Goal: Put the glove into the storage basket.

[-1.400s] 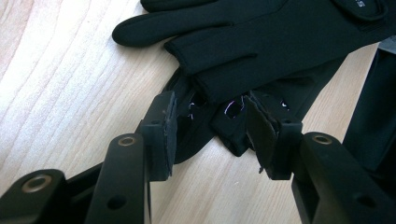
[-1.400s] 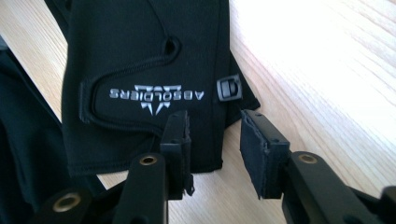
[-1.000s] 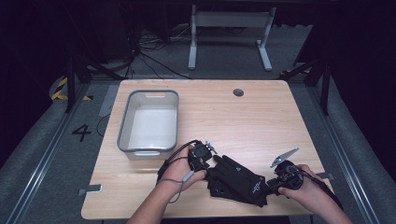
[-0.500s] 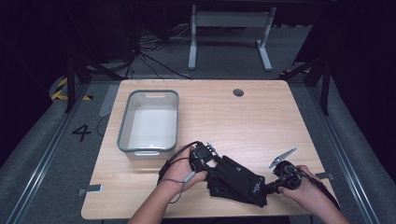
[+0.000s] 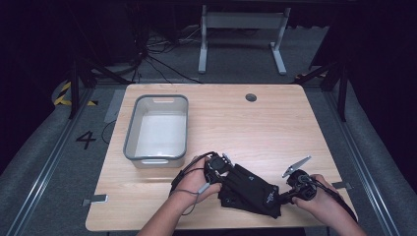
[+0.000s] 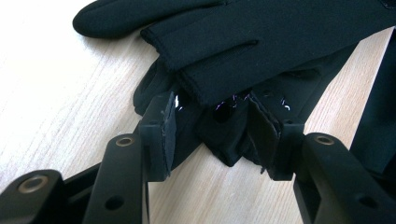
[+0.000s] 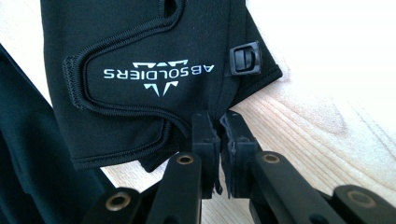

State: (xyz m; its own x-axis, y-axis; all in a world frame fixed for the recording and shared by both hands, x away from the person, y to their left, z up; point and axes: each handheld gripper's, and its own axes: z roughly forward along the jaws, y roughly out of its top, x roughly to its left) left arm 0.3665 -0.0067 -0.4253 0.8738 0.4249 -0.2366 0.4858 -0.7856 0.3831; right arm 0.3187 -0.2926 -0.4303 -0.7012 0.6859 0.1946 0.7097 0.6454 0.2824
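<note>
A pair of black gloves (image 5: pixel 251 189) lies stacked near the table's front edge, between my two grippers. My left gripper (image 5: pixel 227 170) is at the finger end. In the left gripper view its jaws (image 6: pixel 217 126) stand open around a fold of the lower glove (image 6: pixel 224 140), and the upper glove (image 6: pixel 280 37) lies across behind. My right gripper (image 5: pixel 282 195) is at the cuff end. It is shut (image 7: pixel 219 130) on the cuff edge of the glove (image 7: pixel 140 46) printed ABSOLDIERS, beside a small black clip (image 7: pixel 245 58).
A grey bin (image 5: pixel 132 132) with a white inside stands at the table's left, just behind my left hand. The wooden table (image 5: pixel 255 128) has a round cable hole (image 5: pixel 251 97) near its far edge. Bare wood stretches behind and right of the gloves.
Both hands have crept slightly toward the gloves; the gloves and the bin lie where they were.
</note>
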